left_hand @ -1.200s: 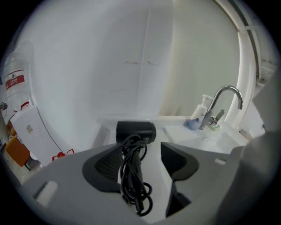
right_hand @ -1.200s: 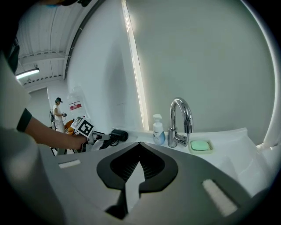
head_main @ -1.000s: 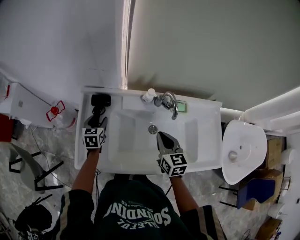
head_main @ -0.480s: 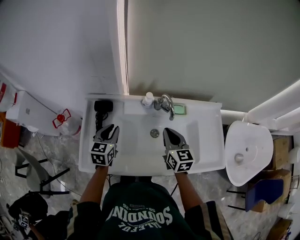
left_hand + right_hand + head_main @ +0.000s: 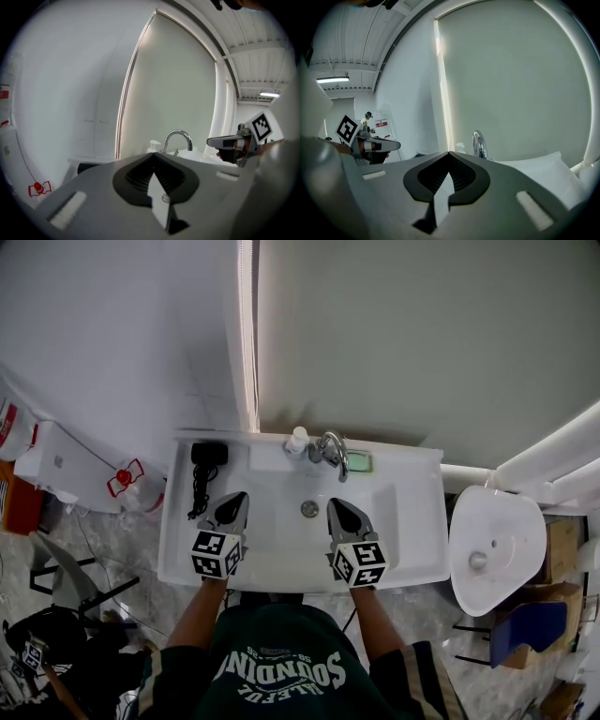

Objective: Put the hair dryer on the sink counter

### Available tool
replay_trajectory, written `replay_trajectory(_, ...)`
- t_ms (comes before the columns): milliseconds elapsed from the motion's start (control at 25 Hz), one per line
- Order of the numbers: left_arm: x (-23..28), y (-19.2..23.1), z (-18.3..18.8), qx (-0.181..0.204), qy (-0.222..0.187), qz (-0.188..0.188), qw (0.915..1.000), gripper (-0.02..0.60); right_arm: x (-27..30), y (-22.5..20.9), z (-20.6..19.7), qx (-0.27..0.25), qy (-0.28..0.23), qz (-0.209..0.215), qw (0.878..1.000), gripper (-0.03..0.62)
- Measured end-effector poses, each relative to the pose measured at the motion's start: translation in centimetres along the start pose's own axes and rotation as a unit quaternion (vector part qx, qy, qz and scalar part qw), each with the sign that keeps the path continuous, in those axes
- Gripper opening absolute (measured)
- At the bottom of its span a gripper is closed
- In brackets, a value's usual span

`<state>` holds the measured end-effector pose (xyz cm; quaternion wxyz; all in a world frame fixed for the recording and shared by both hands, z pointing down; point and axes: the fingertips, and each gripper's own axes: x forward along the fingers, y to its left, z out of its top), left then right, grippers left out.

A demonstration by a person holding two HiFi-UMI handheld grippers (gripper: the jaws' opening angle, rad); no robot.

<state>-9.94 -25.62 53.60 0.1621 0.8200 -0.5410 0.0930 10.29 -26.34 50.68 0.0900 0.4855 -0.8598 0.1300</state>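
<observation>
The black hair dryer (image 5: 205,455) lies on the white sink counter (image 5: 183,540) at its far left corner, its cord (image 5: 199,491) trailing toward me. My left gripper (image 5: 233,503) hovers over the basin's left side, to the right of the cord, jaws shut and empty. In the left gripper view the hair dryer (image 5: 89,167) shows as a dark shape behind the shut left gripper (image 5: 153,155). My right gripper (image 5: 338,509) hangs over the basin's right half, shut with nothing in it. In its own view the right gripper (image 5: 449,153) points toward the faucet (image 5: 478,144).
A chrome faucet (image 5: 332,450), a white soap bottle (image 5: 297,439) and a green soap bar (image 5: 361,461) line the sink's back edge; the drain (image 5: 308,508) is mid-basin. A white toilet (image 5: 491,549) stands to the right. A wall rises close behind the sink.
My left gripper has drawn back from the hair dryer, moved right over the basin and closed its jaws empty. The hair dryer stays on the counter. The right gripper shifted slightly.
</observation>
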Motion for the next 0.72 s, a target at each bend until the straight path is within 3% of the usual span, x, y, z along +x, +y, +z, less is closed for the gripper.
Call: replay_trajectory(720, -1.4, 0.8, -0.2, -0.003, -0.004, -0.001, 1.0000, 0.052, -0.1, 1.5, -0.2, -0.003, 0.002, 0.009, 1.000, 0.003)
